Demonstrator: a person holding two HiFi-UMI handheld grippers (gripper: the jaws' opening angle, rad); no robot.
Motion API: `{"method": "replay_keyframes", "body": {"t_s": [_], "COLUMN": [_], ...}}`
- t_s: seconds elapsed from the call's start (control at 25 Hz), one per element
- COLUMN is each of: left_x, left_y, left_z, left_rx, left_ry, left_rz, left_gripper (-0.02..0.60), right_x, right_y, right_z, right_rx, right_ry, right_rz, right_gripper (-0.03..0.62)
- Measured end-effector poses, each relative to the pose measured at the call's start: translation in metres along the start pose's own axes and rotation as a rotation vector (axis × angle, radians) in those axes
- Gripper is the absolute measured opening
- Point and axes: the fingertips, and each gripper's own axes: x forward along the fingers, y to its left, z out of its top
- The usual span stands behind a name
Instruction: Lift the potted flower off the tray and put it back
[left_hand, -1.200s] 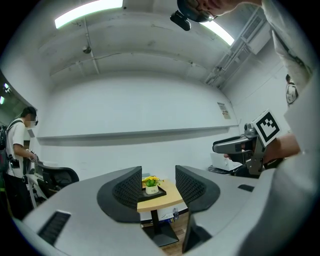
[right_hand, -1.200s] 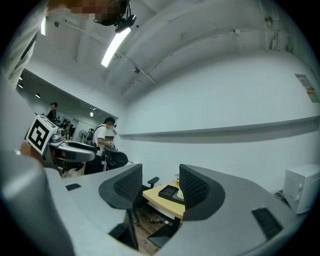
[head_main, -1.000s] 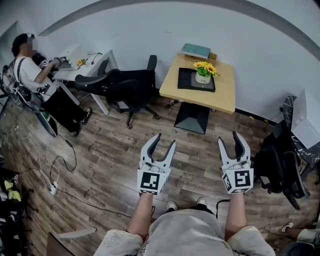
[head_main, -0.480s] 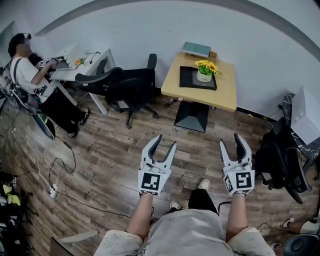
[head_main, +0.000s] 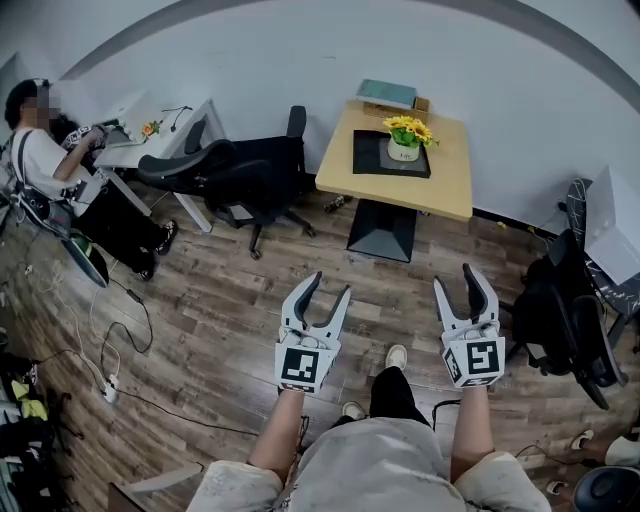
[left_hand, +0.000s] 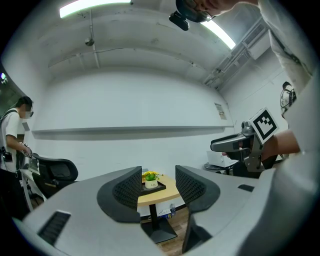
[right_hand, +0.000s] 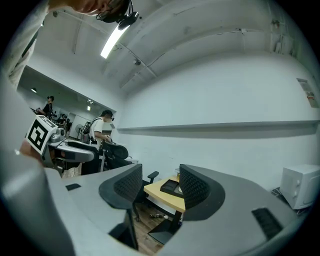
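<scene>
Your left tongs (head_main: 330, 284) and right tongs (head_main: 456, 278) both stand well open with nothing between them, held level over the floor; the flower (head_main: 407, 134) sits in its pot (head_main: 404, 155) on the tray (head_main: 371, 158), on the surface (head_main: 440, 192) well ahead of you. The likeliest trouble, I'd judge, is closing on the blooms or leaves rather than the pot; they spread wider than the pot and would crush or slip; a one-sided grip could tip the pot or drag the tray along. On the way in, the chair (head_main: 250, 172) beside the surface and the cables (head_main: 120, 330) on the floor at your left could catch you. As for writing: the pot bears a small dark mark, too small to read; a notice (left_hand: 218, 111) on the wall is likewise unreadable; the tongs' cubes show only square markers (head_main: 300, 364).
</scene>
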Motion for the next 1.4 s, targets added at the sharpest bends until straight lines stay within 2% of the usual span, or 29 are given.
{"method": "replay_keyframes", "body": {"t_s": [0.48,1.08,1.4], "left_x": [0.089,0.243,0.309], "left_y": [-0.002,-0.015,-0.023], "left_z": [-0.015,-0.025,-0.029], "left_rx": [-0.002,0.000,0.024], "left_ry": [0.044,0.120,0.121], "left_rz": [-0.026,-0.050,-0.043], "left_gripper": [0.202,0.202,0.202], "right_x": [0.057,0.155,0.188], "right_y": [-0.064,-0.180,-0.235], "right_z": [-0.036,-0.072,-0.095], "right_rx": [0.062,0.111,0.133], "right_ry": [0.021,0.048,0.061], "right_rz": [-0.018,0.001,0.012], "right_gripper": [0.236,0.238,0.238]}}
